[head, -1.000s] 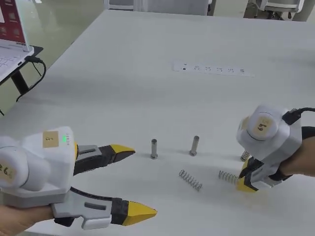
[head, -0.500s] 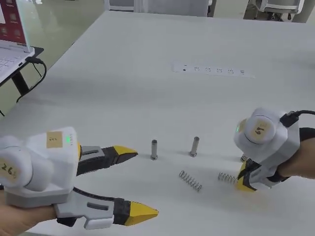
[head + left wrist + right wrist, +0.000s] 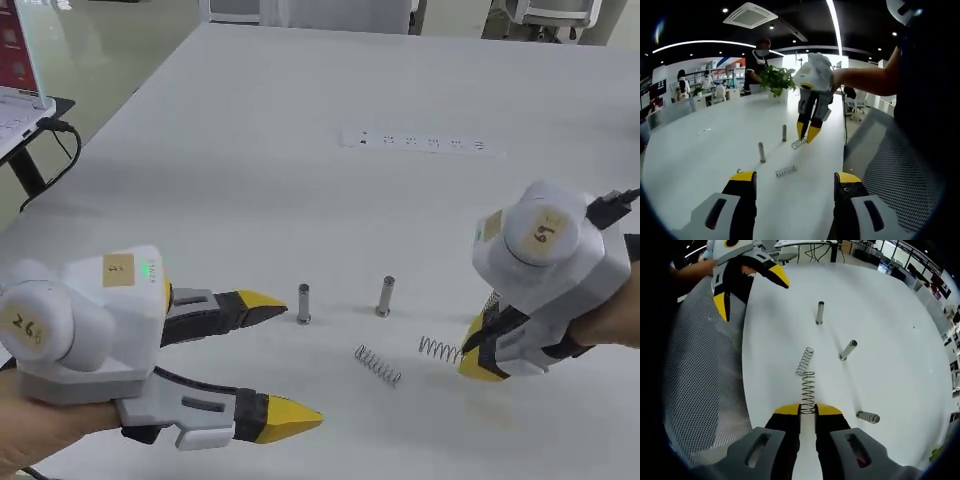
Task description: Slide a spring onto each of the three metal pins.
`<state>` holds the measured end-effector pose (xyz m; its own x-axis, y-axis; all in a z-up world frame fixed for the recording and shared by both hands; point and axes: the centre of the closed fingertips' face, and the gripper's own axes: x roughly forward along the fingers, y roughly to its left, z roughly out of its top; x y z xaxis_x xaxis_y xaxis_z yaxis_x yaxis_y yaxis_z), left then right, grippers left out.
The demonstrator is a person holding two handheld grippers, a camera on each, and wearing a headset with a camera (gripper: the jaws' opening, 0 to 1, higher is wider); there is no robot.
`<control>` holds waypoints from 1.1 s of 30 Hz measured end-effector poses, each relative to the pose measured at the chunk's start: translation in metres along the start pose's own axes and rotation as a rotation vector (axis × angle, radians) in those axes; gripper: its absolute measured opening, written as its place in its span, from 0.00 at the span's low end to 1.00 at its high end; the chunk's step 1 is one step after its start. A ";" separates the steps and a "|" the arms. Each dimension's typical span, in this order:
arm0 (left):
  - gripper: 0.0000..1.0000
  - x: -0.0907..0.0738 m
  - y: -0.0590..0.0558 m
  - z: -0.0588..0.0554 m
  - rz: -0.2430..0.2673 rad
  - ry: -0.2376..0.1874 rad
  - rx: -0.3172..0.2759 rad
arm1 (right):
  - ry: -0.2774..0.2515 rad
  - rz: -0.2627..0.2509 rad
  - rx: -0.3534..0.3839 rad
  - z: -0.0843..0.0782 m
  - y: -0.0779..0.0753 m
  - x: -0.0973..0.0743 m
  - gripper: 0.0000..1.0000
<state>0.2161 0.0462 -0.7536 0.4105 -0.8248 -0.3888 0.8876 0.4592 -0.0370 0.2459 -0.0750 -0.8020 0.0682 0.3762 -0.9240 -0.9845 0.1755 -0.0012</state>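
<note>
Two bare metal pins stand upright mid-table. My right gripper is shut on the end of a spring, which points left toward the pins. In the right gripper view the held spring sticks out past the shut jaws, and a third pin to the right carries a spring. A loose spring lies in front of the pins. At the lower left my left gripper stands open with nothing in it, its tips near the left pin.
A white power strip lies further back on the white table. A laptop with a cable sits on a stand off the left edge. A mesh chair is next to the table's near edge.
My right gripper has shifted a little left with the spring in its jaws and now covers the third pin in the head view. The left gripper has barely moved.
</note>
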 end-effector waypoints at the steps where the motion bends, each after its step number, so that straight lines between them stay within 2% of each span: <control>1: 0.57 0.001 0.000 0.001 -0.006 0.000 0.005 | -0.008 0.007 -0.006 0.004 0.003 -0.002 0.08; 5: 0.53 0.006 0.001 0.005 -0.021 0.002 0.019 | -0.022 0.014 -0.041 0.015 0.011 -0.010 0.08; 15: 0.40 0.014 -0.007 0.019 -0.089 -0.020 0.043 | -0.079 0.053 -0.114 0.047 0.034 -0.028 0.08; 20: 0.33 0.016 -0.013 0.030 -0.122 -0.055 0.037 | -0.094 0.061 -0.149 0.055 0.040 -0.031 0.08; 33: 0.21 0.018 -0.027 0.040 -0.181 -0.086 0.042 | -0.126 0.076 -0.234 0.073 0.052 -0.035 0.08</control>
<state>0.2079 0.0054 -0.7234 0.2582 -0.9187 -0.2988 0.9558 0.2880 -0.0597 0.2041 -0.0124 -0.7416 -0.0026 0.4929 -0.8701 -0.9972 -0.0668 -0.0349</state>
